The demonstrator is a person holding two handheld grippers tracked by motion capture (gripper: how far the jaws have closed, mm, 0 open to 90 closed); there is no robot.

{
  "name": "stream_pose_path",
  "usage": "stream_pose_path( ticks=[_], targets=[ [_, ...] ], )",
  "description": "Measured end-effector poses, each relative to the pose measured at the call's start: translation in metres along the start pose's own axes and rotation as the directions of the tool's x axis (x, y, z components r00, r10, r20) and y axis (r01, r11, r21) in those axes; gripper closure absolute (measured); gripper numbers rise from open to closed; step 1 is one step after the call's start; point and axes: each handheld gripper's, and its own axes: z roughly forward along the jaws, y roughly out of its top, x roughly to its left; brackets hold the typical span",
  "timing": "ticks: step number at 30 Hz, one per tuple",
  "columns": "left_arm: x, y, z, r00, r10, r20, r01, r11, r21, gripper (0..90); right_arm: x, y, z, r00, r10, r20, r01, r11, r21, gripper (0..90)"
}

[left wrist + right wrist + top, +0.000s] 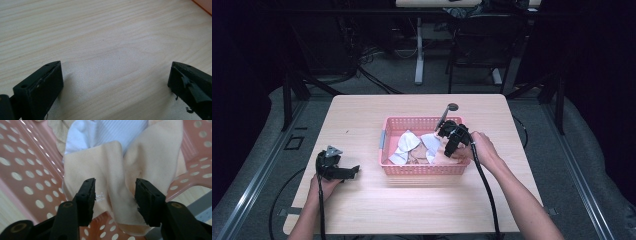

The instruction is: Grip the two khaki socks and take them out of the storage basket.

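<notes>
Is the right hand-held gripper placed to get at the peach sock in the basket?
Probably yes: the right hand-held gripper is inside the pink basket, its jaws straddling the peach sock with nothing in between.

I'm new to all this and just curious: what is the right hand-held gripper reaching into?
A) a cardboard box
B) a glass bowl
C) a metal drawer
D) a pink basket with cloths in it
D: the right hand-held gripper hangs over the pink basket, its jaws on either side of a peach cloth inside.
</notes>
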Motion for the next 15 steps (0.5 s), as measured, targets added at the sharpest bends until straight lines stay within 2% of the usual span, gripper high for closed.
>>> stream_pose_path(
  ticks=[8, 9, 12, 15],
  targets=[
    [0.0, 0.0, -0.0001, 1.0, 0.0, -0.001, 0.0, 1.0, 0.001, 0.0, 0.0005, -0.0003, 0.0088, 0.9998, 0.004, 0.017, -0.004, 0.999, 0.04, 72.1],
    [-0.0001, 0.0, -0.0001, 1.0, 0.0, 0.0, 0.0, 1.0, 0.001, 0.0, 0.0008, -0.0013, 0.0086, 0.9998, 0.012, 0.018, -0.012, 1.0, 0.029, 77.4],
    [-0.0002, -0.0001, -0.0001, 1.0, -0.001, -0.001, 0.001, 1.0, 0.0, 0.0, -0.0001, -0.0021, 0.0053, 0.9997, 0.008, 0.023, -0.008, 1.0, 0.028, 82.3],
    [-0.0003, -0.0001, -0.0002, 1.0, -0.001, 0.0, 0.001, 1.0, 0.001, 0.0, -0.001, -0.0048, 0.001, 0.9997, 0.015, 0.021, -0.015, 1.0, 0.0, 85.1]
  ],
)
